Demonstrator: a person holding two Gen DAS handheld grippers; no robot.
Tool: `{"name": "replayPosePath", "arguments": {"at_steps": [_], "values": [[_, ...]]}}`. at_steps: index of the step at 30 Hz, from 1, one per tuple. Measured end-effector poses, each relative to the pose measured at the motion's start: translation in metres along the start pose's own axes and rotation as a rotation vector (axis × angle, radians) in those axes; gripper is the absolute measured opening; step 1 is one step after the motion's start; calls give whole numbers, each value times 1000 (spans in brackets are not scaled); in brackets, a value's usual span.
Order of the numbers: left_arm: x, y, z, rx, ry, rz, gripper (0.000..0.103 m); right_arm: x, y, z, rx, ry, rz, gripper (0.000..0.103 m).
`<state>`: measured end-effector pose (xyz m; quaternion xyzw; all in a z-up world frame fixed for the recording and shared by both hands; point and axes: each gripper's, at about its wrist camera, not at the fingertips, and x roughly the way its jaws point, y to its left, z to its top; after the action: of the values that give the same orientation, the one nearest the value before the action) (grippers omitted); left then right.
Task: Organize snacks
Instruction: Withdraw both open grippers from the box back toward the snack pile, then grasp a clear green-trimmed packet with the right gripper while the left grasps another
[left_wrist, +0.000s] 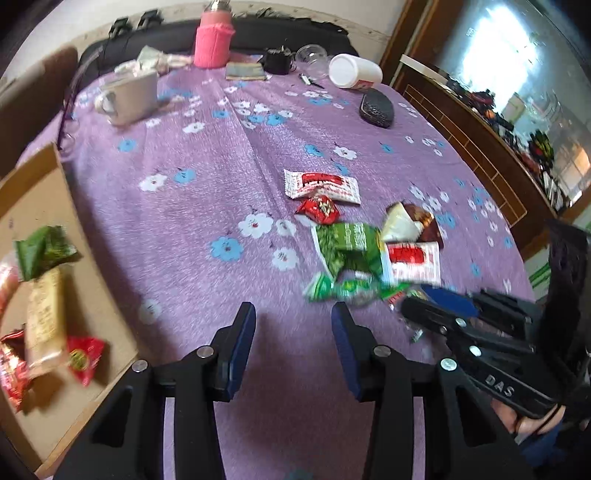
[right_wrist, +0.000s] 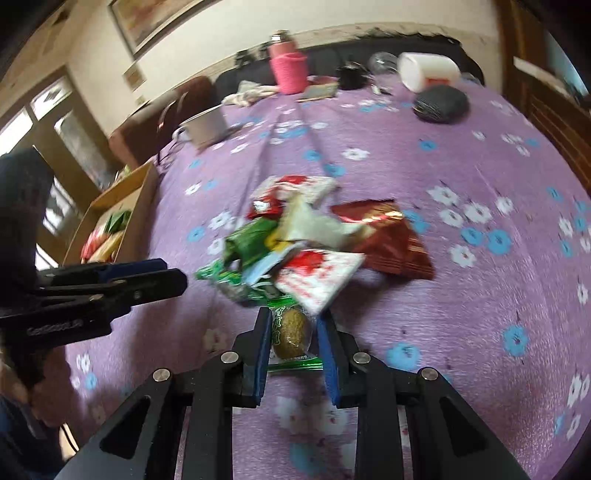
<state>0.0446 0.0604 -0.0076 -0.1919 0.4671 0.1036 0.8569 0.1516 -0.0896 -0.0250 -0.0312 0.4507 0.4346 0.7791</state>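
Observation:
A pile of snack packets (left_wrist: 365, 243) lies on the purple flowered tablecloth (left_wrist: 207, 206), also in the right wrist view (right_wrist: 306, 240). My left gripper (left_wrist: 293, 317) is open and empty above the cloth, left of the pile. My right gripper (right_wrist: 291, 325) is closed around a clear green-edged packet with a brown snack (right_wrist: 291, 332) at the near edge of the pile. The right gripper also shows in the left wrist view (left_wrist: 436, 306), and the left gripper in the right wrist view (right_wrist: 162, 273). A cardboard box (left_wrist: 40, 192) at the left holds several snacks (left_wrist: 44, 314).
At the far side stand a white mug (left_wrist: 129, 98), a pink-sleeved bottle (left_wrist: 214, 40), a tipped white cup (left_wrist: 354, 72), a black oval case (left_wrist: 376, 109) and small clutter. A wooden cabinet (left_wrist: 476, 140) runs along the right of the table.

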Motion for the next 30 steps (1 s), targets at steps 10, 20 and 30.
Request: {"name": "replayPosePath", "arguments": {"at_steps": [10,20,30], "values": [[18,-38,-2,112,57,-89,41,-4,-21,2,108,7,29,26],[1,-68,-19,273,23,-37,48,-6,-24,-1,135,11,41,26],[25,-80,-21,322,44,18,18,-6,-23,-2,128,9,36,26]]}}
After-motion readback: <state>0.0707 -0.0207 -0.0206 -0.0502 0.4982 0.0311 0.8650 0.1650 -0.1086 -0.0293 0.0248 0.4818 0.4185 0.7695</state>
